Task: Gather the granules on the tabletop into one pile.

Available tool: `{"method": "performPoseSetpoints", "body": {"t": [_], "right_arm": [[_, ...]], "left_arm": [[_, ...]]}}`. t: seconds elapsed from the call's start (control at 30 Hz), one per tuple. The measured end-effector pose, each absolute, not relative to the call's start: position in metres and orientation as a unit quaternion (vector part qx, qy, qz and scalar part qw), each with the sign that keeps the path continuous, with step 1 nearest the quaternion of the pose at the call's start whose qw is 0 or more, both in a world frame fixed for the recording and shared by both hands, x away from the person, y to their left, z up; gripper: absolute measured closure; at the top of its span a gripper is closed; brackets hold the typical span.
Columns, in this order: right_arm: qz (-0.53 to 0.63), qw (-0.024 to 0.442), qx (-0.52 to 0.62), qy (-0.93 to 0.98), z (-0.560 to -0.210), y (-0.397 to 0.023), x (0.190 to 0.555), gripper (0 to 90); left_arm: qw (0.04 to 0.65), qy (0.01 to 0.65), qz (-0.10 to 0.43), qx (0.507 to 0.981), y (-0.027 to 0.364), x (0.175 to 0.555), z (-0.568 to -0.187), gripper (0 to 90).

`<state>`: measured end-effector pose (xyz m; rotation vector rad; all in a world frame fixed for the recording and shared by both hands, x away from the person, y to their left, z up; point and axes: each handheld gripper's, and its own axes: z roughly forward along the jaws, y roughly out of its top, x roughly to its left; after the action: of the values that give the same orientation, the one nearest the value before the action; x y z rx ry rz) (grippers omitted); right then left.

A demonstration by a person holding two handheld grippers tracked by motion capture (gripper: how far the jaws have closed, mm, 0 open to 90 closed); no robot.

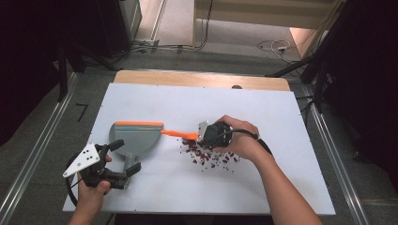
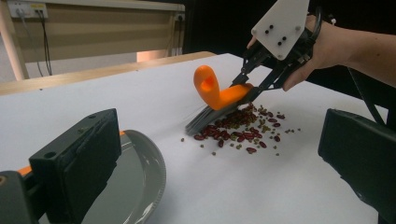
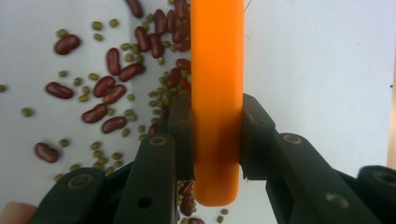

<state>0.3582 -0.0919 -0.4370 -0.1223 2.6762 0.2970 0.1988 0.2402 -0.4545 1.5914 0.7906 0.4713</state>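
Note:
An orange brush (image 1: 178,134) (image 2: 217,93) lies with its dark bristles against a pile of red and green beans (image 1: 209,157) (image 2: 243,128) (image 3: 107,88) on the white table. My right gripper (image 1: 199,136) (image 2: 250,88) (image 3: 217,140) is shut on the orange brush handle (image 3: 217,70), its pads pressing both sides. A grey dustpan (image 1: 136,138) (image 2: 149,172) with an orange front edge lies flat to the left of the beans. My left gripper (image 1: 126,157) (image 2: 219,154) is at the dustpan's handle end, its jaws wide apart on either side and pressing on nothing.
The white board (image 1: 281,117) covers a wooden table whose far edge shows behind it. Metal rails run along both sides. Cables lie on the floor beyond the far edge. Bare board stretches to the right of the beans.

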Motion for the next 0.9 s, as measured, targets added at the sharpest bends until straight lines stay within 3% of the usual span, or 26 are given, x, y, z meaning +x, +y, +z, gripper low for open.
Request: {"method": "performPoseSetpoints", "body": {"t": [0.33, 0.67, 0.9], "right_arm": [[0.188, 0.213, 0.037, 0.958, -0.415, -0.101, 0.358, 68.5], [0.300, 0.095, 0.178, 0.932, -0.395, -0.103, 0.356, 68.5], [0.286, 0.048, 0.261, 0.921, -0.402, -0.087, 0.348, 68.4]], "left_arm": [[0.606, 0.345, 0.204, 0.687, 0.241, 0.200, -0.456, 0.0], [0.608, 0.347, 0.205, 0.684, 0.243, 0.200, -0.455, 0.0], [0.609, 0.347, 0.205, 0.683, 0.243, 0.200, -0.455, 0.0]]}}
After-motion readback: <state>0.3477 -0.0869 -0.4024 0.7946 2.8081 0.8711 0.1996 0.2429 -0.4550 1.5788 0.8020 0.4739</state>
